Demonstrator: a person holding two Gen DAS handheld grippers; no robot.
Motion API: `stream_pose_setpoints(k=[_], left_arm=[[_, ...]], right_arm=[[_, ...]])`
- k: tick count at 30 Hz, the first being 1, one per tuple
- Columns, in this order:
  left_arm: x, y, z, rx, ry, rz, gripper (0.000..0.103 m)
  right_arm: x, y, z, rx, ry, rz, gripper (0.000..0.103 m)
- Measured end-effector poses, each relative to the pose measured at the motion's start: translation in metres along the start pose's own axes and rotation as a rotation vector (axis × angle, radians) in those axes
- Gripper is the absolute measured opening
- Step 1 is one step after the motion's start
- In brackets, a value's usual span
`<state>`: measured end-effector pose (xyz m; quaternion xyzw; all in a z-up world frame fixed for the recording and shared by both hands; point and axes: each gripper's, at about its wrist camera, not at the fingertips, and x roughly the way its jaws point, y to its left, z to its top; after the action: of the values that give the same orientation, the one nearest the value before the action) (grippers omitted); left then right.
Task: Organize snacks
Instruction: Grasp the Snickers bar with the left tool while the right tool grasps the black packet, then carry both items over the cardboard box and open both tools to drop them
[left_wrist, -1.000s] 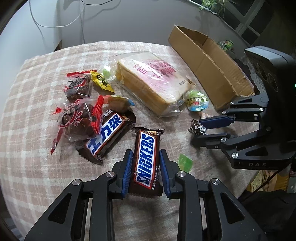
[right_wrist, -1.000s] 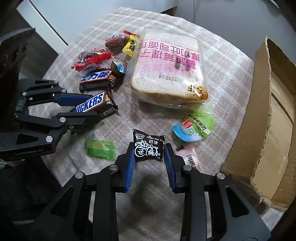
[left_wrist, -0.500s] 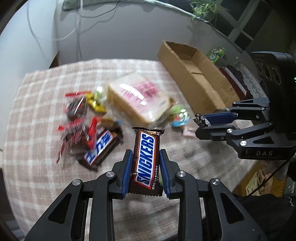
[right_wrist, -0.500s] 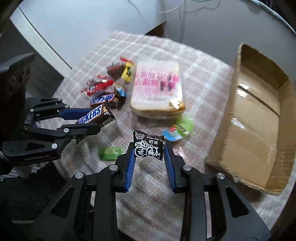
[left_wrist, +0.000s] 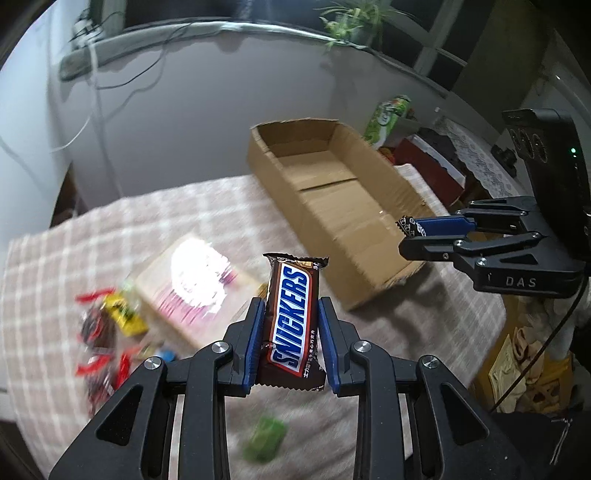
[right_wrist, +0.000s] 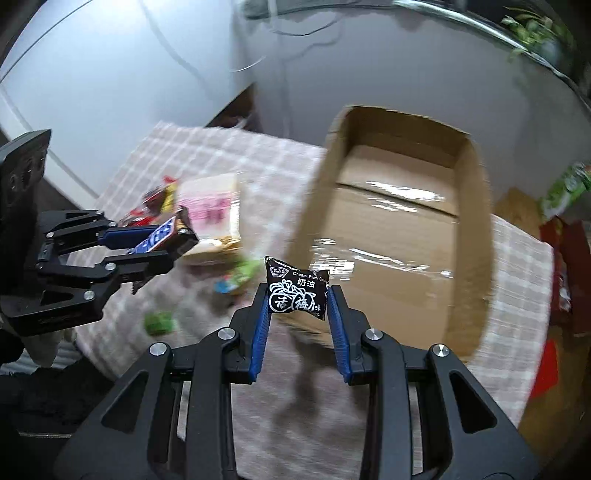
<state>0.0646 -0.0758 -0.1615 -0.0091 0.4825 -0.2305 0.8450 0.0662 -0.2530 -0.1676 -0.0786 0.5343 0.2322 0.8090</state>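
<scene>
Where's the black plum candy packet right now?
The black plum candy packet is pinched in the right claw, off the table and in front of the near wall of the open cardboard box; the left wrist view shows its tip.

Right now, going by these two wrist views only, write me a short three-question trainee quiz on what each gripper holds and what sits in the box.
1. True or false: the cardboard box already holds snacks.
2. Which gripper holds the Snickers bar? A) left gripper B) right gripper
3. Fill in: the right gripper is shut on a small ____ candy packet.

Key
1. False: its floor is bare in both views.
2. A.
3. Black, with white print.
</scene>
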Motion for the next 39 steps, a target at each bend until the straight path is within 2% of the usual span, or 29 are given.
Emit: stream_pose_setpoints(k=[13,20,31,32,33,36,39], left_arm=[[0.039,-0.039,0.040,0.085,0.005,-0.052,0.027],[0.057,-0.053,0.049,0.100,0.025,-0.066,0.027],[0.069,-0.063,0.053,0.119,0.048,-0.067,0.027],[0.069,-0.064,0.054,0.124,0.051,-0.066,0.028],[0.070,-0.065,0.054,0.127,0.053,-0.062,0.028],[0.072,-0.068,0.055,0.136,0.060,-0.064,0.030],[0.071,-0.068,0.056,0.135,0.055,-0.063,0.034]], right_arm=[[0.005,-0.071,0.000,0.082,0.010,-0.127,0.032],[0.014,-0.089,-0.002,0.100,0.026,-0.135,0.032],[0.023,-0.096,-0.003,0.110,0.047,-0.136,0.032],[0.022,-0.096,-0.003,0.109,0.047,-0.138,0.033],[0.022,-0.095,-0.003,0.109,0.049,-0.144,0.040],[0.021,-0.094,-0.004,0.104,0.045,-0.147,0.051],[0.020,-0.091,-0.003,0.094,0.044,-0.152,0.052]])
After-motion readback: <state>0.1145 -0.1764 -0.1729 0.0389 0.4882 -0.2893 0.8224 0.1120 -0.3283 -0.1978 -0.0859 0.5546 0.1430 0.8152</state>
